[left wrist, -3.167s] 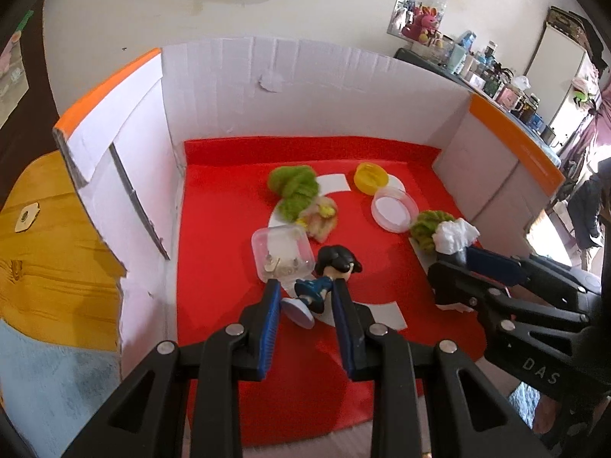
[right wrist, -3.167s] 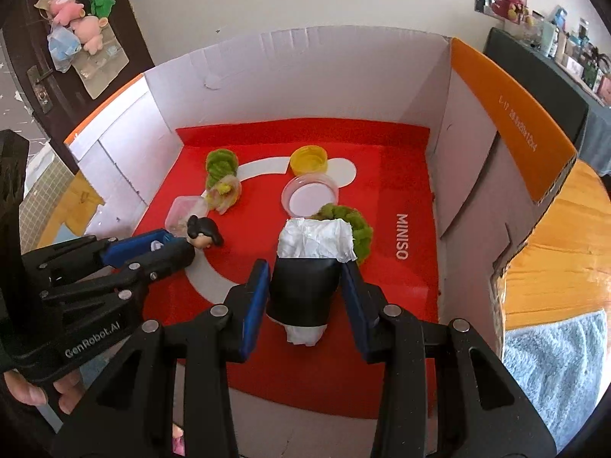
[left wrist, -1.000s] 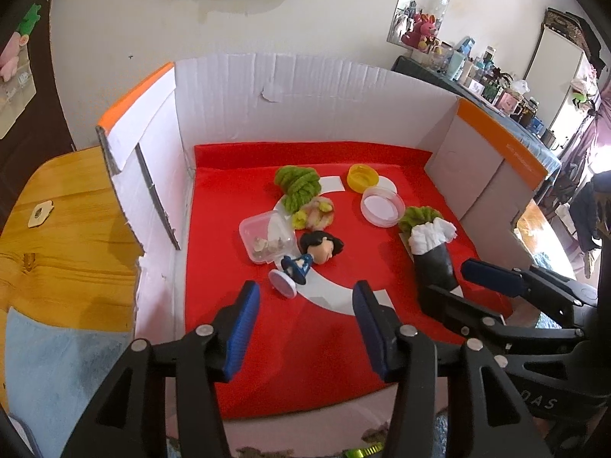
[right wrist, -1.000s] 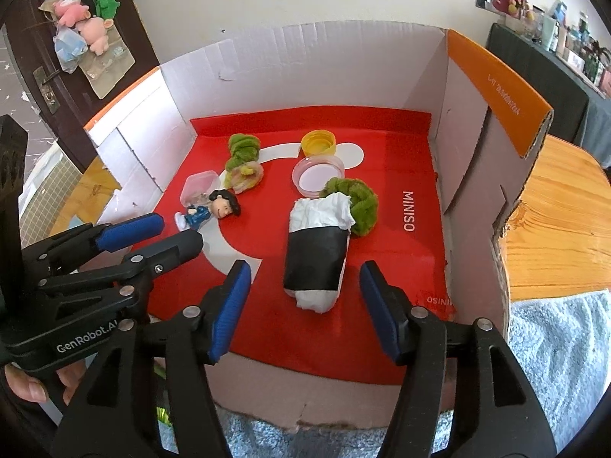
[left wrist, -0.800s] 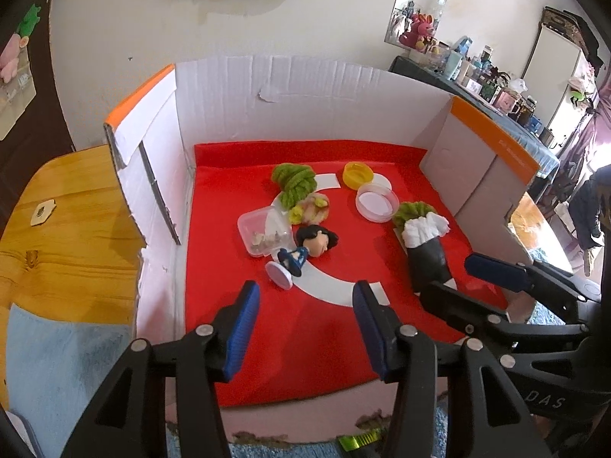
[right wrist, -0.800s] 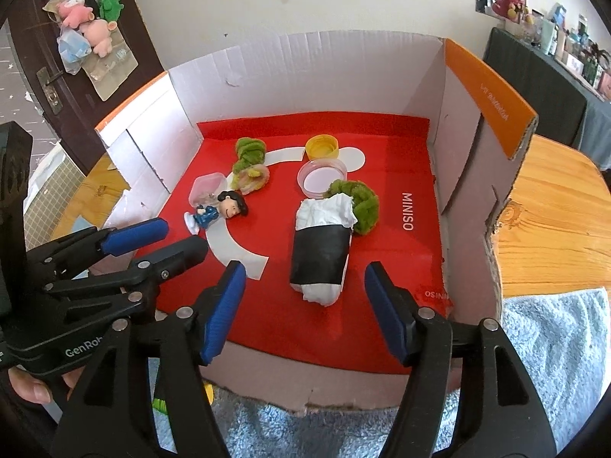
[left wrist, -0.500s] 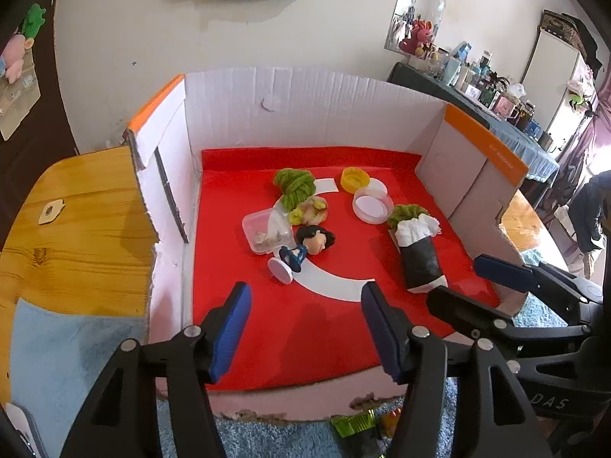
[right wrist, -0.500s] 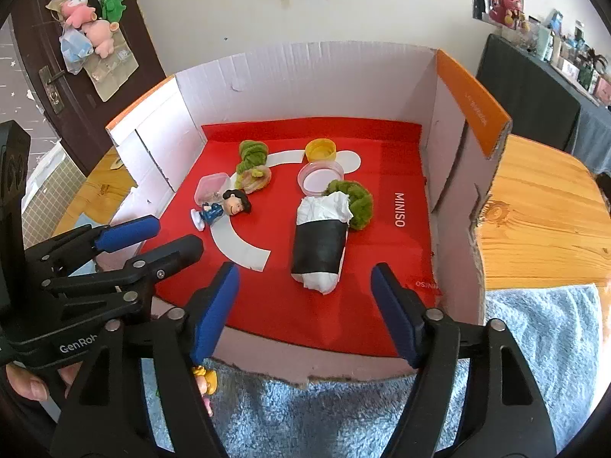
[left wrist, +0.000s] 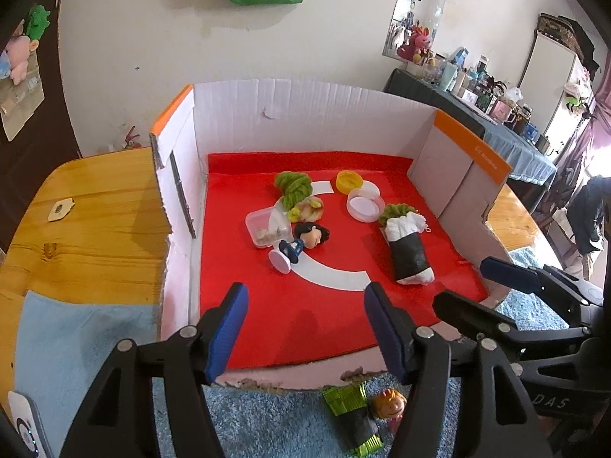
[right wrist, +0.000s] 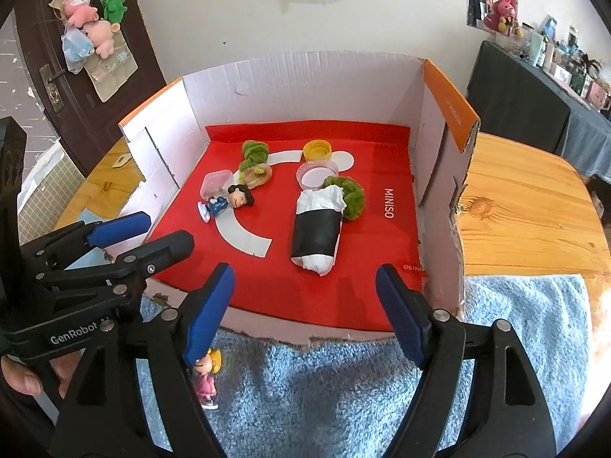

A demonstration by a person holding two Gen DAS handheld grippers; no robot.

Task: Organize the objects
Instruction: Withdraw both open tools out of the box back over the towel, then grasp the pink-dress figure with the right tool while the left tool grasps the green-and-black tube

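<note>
A: Status? Both tongs first.

B: Left gripper (left wrist: 305,320) is released, nothing between the blue pads, jaws have just been opening. Right gripper (right wrist: 305,305) the same: spread wide, empty, just been opening. Both hang over the near edge of the cardboard box (left wrist: 317,107).

A: What's in the box?

B: On the red liner (left wrist: 267,313): the dark-haired figurine (left wrist: 301,240) lying on its side near centre, touching the clear square tub (left wrist: 265,225) at its 10 o'clock. The black-wrapped roll (left wrist: 406,248) lies flat at 3 o'clock from the figurine, with a green fuzzy piece (right wrist: 349,194) at its far end. A round clear lid (left wrist: 364,204) and a yellow cap (left wrist: 349,181) sit at 12 o'clock of the roll. Another green fuzzy bundle (left wrist: 292,187) sits behind the tub.

A: So done?

B: Not by my read. On the blue towel (right wrist: 343,389), outside the box at 6 o'clock, a blond figurine in pink (right wrist: 206,376) stands just beside the right gripper's left finger. The left view shows a green-and-black wrapped item (left wrist: 353,416) beside it.

A: Remaining?

B: Probably those two. Partway, mostly sorted.
</note>
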